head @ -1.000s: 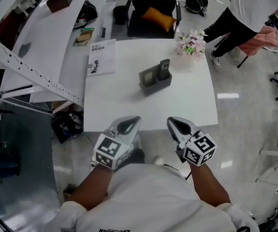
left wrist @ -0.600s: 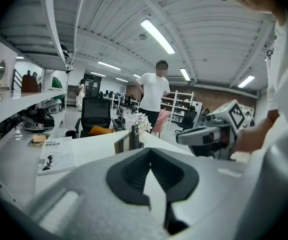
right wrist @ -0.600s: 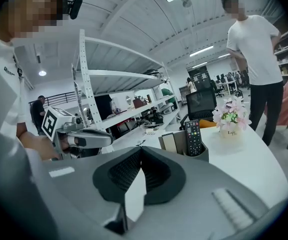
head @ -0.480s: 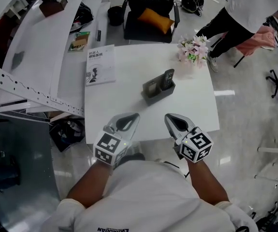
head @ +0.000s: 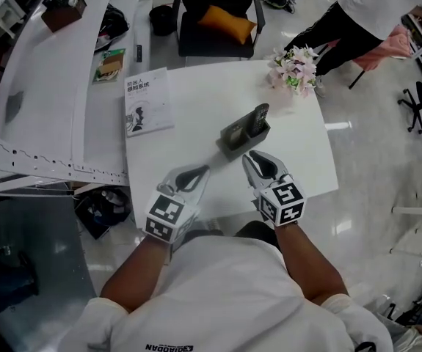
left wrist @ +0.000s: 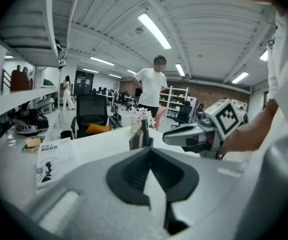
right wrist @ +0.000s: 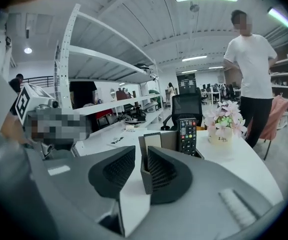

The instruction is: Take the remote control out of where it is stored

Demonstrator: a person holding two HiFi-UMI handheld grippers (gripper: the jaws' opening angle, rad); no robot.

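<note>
The remote control (head: 259, 116) stands upright in the right-hand slot of a grey holder (head: 234, 135) on the white tabletop (head: 196, 86), and its upper half with the buttons rises clear above the holder's rim. A pot of flowers (head: 295, 64) sits well beyond the holder.

Your right gripper (head: 258, 160) hovers just short of the holder. Its jaws have just been opening and now stand a narrow way apart with nothing between them; in the right gripper view only the holder's near corner shows through the gap. Your left gripper (head: 194, 173) is on the holder's near left side, jaws together and empty.

Expect the remote to be light, rigid and smooth-sided plastic, so it will likely slide in a weak pinch but won't crush. Take it on the exposed upper part, across its two long narrow edges and not over the button face, which is soft and could be pressed. The gap you have looks too small for that width, so you probably need to open wider. The holder seems light as well and may lift along with the remote. Pull straight up along the slot, and steady the holder's empty left side with the left gripper if it comes up too.
</note>
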